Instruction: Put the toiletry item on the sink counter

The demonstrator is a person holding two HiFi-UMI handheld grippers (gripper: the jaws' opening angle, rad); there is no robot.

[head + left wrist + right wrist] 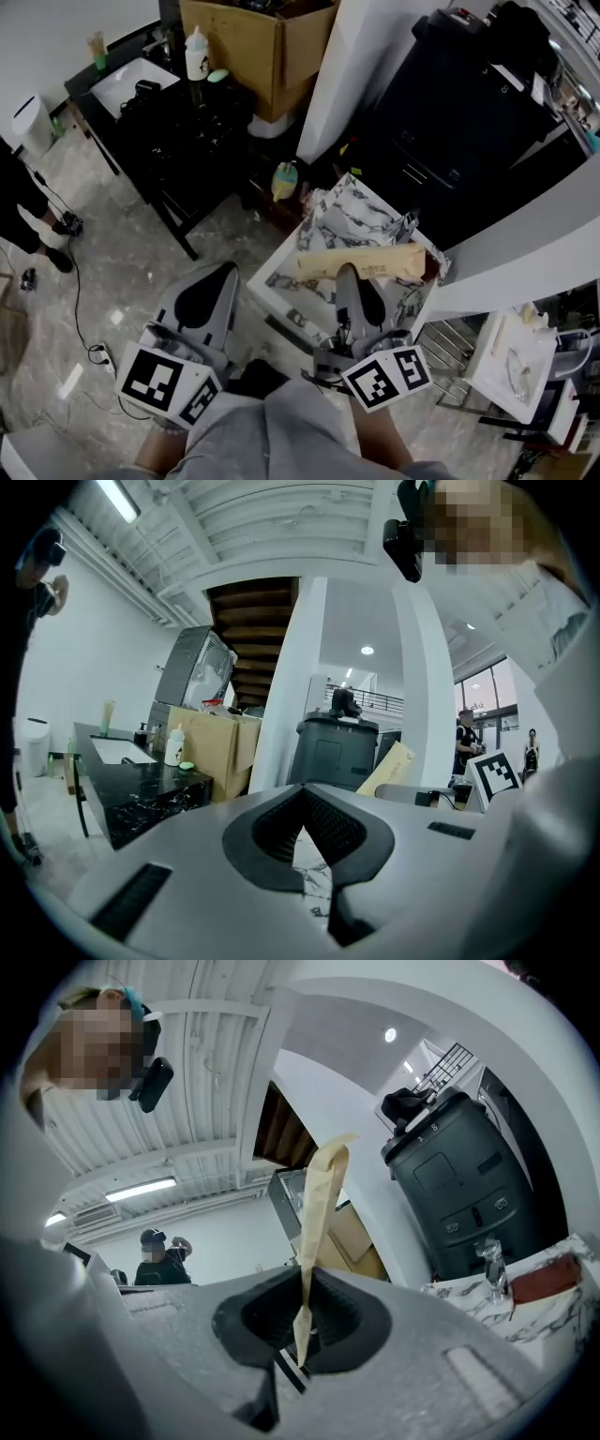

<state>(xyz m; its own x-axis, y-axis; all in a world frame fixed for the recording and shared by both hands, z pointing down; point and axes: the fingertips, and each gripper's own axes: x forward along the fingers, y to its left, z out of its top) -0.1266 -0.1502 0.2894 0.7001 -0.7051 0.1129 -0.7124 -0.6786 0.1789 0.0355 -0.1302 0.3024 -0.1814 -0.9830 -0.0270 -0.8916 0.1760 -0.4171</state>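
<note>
Left gripper (pixel 225 274): jaws closed, nothing between them. Right gripper (pixel 302 1314): jaws clamped on one end of a flat tan toiletry packet (pixel 366 260), which is held above a white marble-pattern surface (pixel 349 217). Far upper left, well apart from the packet, is the black sink counter (pixel 173 117) with a white basin (pixel 129 82) and a white bottle (pixel 196 54).

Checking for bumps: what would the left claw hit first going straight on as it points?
Likely the white pillar, some way off, though the dark bin just beside it could come first.
</note>
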